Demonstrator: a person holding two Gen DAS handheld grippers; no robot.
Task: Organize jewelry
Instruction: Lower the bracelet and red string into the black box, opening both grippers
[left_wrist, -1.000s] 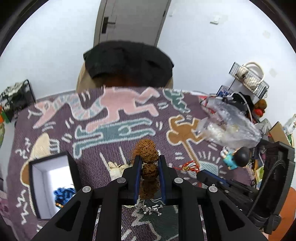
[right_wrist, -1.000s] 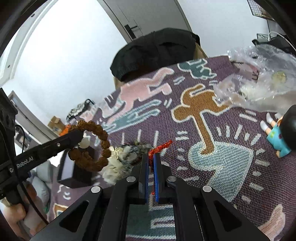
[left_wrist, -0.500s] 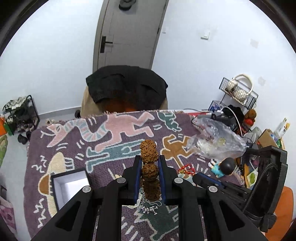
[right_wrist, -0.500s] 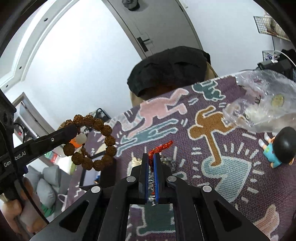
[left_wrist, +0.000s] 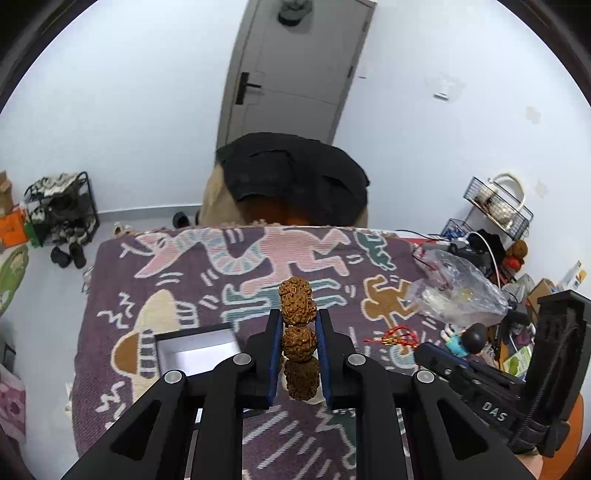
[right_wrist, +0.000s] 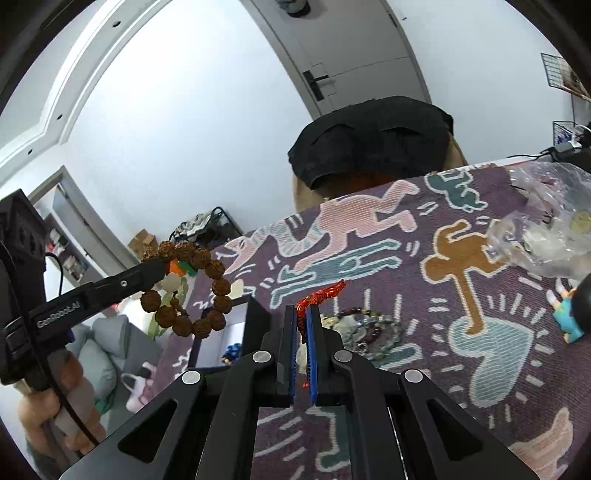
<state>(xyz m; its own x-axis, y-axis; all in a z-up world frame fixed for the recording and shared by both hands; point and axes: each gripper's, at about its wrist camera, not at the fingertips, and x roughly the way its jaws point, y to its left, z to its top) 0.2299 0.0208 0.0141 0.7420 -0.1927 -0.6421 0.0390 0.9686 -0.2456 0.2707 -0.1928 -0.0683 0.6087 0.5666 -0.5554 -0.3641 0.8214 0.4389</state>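
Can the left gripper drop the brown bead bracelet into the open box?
Probably yes. The left gripper holds the brown bead bracelet in the air, and the open box sits uncovered close to its left.

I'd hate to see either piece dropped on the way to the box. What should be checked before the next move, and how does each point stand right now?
1. Left gripper grip on the brown bead bracelet: ok, fingers clamp a bead and the loop hangs free in the air.
2. Right gripper grip on the red charm: ok, pinched between the fingers, its end sticking out above.
3. Box open: ok, no lid on it.
4. Room in the box: cannot tell, a blue piece already lies inside.
5. Path to the box: ok, it sits just left of the held bracelet.
6. Loose bracelets on the blanket: not ok, still unsorted.
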